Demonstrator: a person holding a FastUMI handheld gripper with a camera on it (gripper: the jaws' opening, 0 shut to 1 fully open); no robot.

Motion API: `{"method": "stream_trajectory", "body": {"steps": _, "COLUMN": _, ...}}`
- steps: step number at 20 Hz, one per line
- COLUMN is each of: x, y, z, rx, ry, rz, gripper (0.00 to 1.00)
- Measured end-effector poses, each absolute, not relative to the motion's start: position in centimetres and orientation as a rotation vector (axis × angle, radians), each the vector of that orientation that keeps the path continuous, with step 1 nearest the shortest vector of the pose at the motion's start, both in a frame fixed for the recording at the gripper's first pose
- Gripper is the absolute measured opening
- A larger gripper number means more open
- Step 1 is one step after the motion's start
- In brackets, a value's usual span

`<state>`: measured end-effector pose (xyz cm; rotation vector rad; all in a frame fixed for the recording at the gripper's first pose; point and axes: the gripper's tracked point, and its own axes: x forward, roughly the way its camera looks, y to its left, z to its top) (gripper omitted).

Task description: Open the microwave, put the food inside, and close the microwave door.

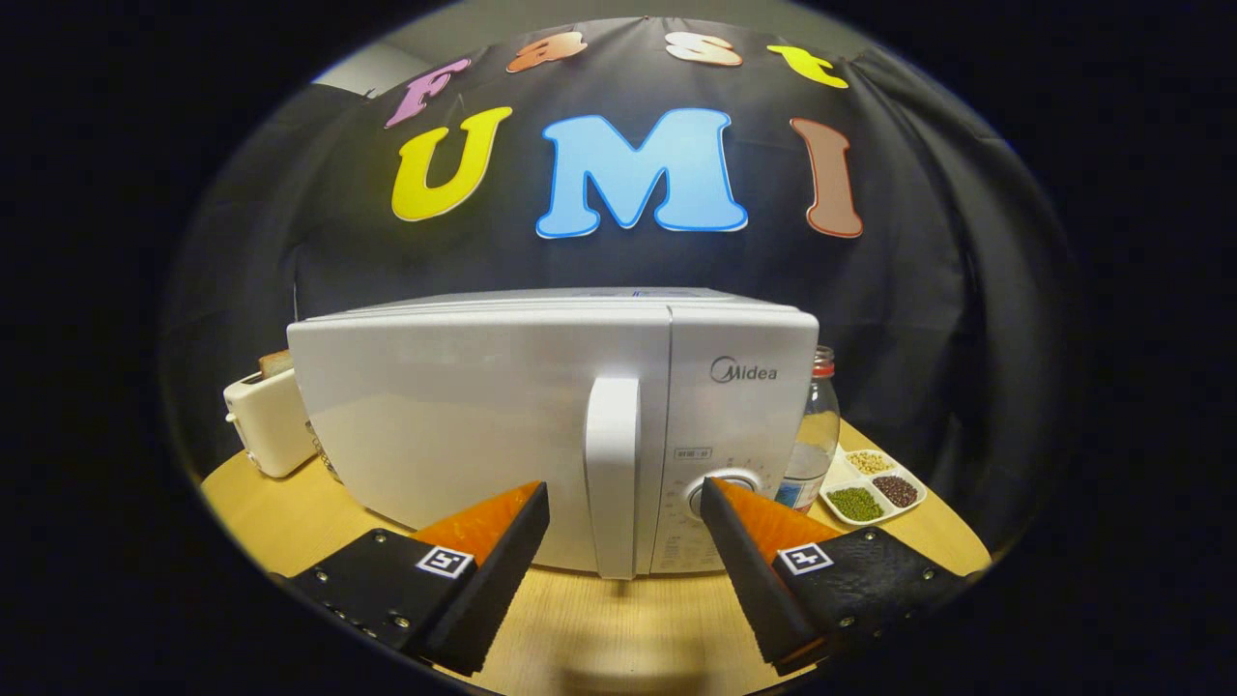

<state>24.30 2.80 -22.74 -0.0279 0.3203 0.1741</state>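
the gripper (624,503) stood open and empty, its fingers framing the closed microwave (541,406) on the table (618,628), whose stiff vertical handle (613,474) looked best to grip.

Wedge-shaped tongs (624,495), square coded marker and small screws on each mount.

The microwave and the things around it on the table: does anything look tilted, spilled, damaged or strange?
Nothing stands out. The microwave sits flat with its door shut, and its handle lies just beyond the open gripper. The toaster, the bottle and the tray of beans stand upright, with nothing spilled.
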Motion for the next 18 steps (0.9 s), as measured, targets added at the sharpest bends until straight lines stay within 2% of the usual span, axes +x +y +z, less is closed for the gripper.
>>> {"method": "stream_trajectory", "body": {"steps": 1, "x": 24.52, "y": 2.77, "z": -23.03, "rx": -0.022, "ry": 0.330, "rz": 0.170, "gripper": 0.95}}
{"method": "stream_trajectory", "body": {"steps": 2, "x": 24.82, "y": 2.76, "z": -23.36, "rx": -0.019, "ry": 0.339, "rz": 0.164, "gripper": 0.83}}
{"method": "stream_trajectory", "body": {"steps": 3, "x": 25.05, "y": 2.80, "z": -23.46, "rx": -0.012, "ry": 0.347, "rz": 0.163, "gripper": 0.77}}
{"method": "stream_trajectory", "body": {"steps": 5, "x": 25.31, "y": 3.01, "z": -23.62, "rx": -0.010, "ry": 0.353, "rz": 0.168, "gripper": 0.74}}
{"method": "stream_trajectory", "body": {"steps": 7, "x": 25.11, "y": 3.47, "z": -23.64, "rx": -0.034, "ry": 0.351, "rz": 0.173, "gripper": 0.35}}
{"method": "stream_trajectory", "body": {"steps": 10, "x": 25.14, "y": 3.38, "z": -23.53, "rx": -0.040, "ry": 0.370, "rz": 0.162, "gripper": 0.26}}
{"method": "stream_trajectory", "body": {"steps": 12, "x": 25.13, "y": 3.37, "z": -23.54, "rx": -0.037, "ry": 0.384, "rz": 0.163, "gripper": 0.12}}
{"method": "stream_trajectory", "body": {"steps": 17, "x": 24.93, "y": 3.45, "z": -23.83, "rx": -0.041, "ry": 0.397, "rz": 0.172, "gripper": 0.12}}
{"method": "stream_trajectory", "body": {"steps": 18, "x": 24.85, "y": 3.37, "z": -23.61, "rx": -0.045, "ry": 0.399, "rz": 0.166, "gripper": 0.05}}
